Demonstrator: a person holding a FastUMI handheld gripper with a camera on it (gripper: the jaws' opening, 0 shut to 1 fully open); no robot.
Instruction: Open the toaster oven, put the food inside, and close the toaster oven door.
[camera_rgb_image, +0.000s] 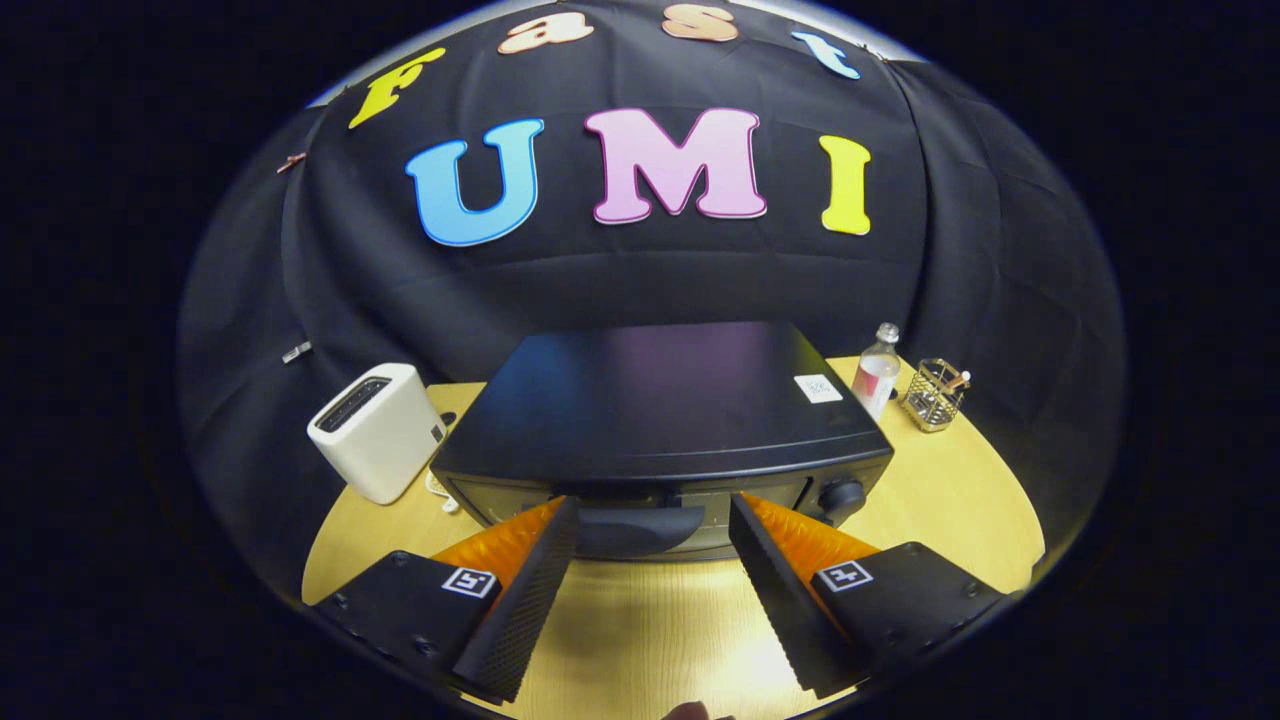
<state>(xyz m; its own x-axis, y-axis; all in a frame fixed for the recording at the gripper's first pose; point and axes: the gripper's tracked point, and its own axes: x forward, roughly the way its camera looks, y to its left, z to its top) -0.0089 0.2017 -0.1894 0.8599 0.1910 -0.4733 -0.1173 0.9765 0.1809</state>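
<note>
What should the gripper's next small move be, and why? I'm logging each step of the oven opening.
Probably ease forward and close on the door handle. The gripper is open, its fingers flanking the handle without pressing on it, and the toaster oven door looks shut, so nothing can go inside until the handle is gripped and pulled down.

Toaster oven (660, 410): glossy black, white sticker on top. Toaster (378, 430): cream-white, dark slots. Counter (940, 490): pale wood grain. Bottle (877, 372): clear, pink-red label. Wire basket (934, 394): silver mesh.
</note>
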